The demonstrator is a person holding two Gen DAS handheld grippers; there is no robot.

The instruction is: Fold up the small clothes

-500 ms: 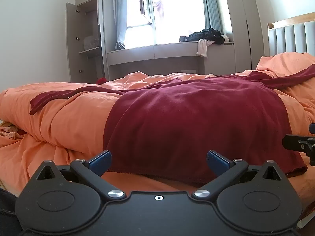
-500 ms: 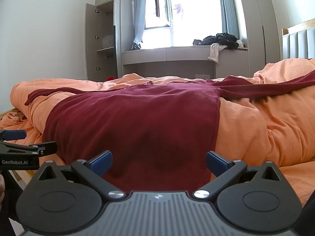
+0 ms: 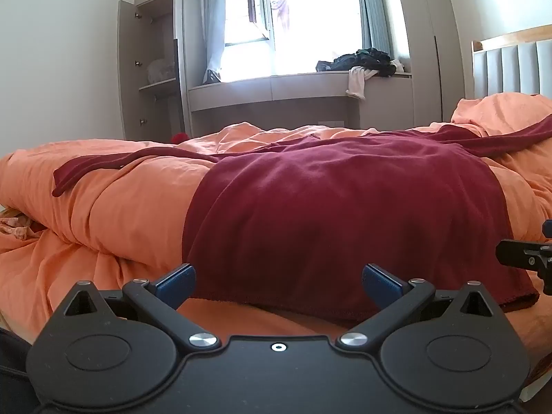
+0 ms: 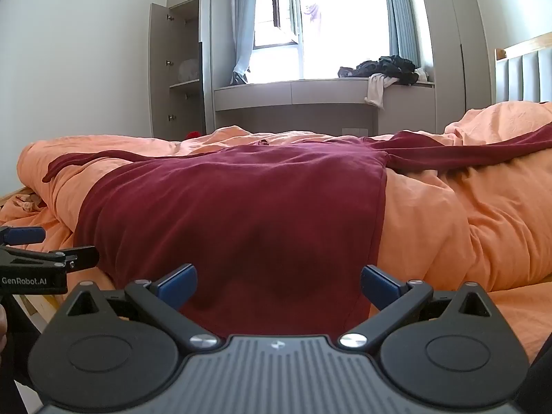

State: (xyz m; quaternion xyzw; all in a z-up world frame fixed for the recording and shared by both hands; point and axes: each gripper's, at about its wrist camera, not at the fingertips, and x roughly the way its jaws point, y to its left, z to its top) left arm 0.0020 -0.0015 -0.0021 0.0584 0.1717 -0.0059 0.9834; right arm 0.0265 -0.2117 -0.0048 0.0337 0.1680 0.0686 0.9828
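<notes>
Both grippers, left (image 3: 278, 285) & right (image 4: 278, 284), jaws wide, empty, hover side by side just before shirt (image 3: 345, 214) hem; shirt flat on duvet (image 3: 114, 207), sleeves spread, prob ready to fold.

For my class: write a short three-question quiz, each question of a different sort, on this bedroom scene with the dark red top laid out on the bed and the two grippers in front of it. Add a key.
1. True or false: the left gripper is shut on the red top.
2. Multiple choice: the red top lies on A) an orange quilt, B) a bare wooden floor, C) the window seat.
3. Short answer: what lies piled at the right end of the window seat?

Key
1. False; its jaws stand open, as do those of the right gripper.
2. A.
3. A heap of dark clothes.
</notes>
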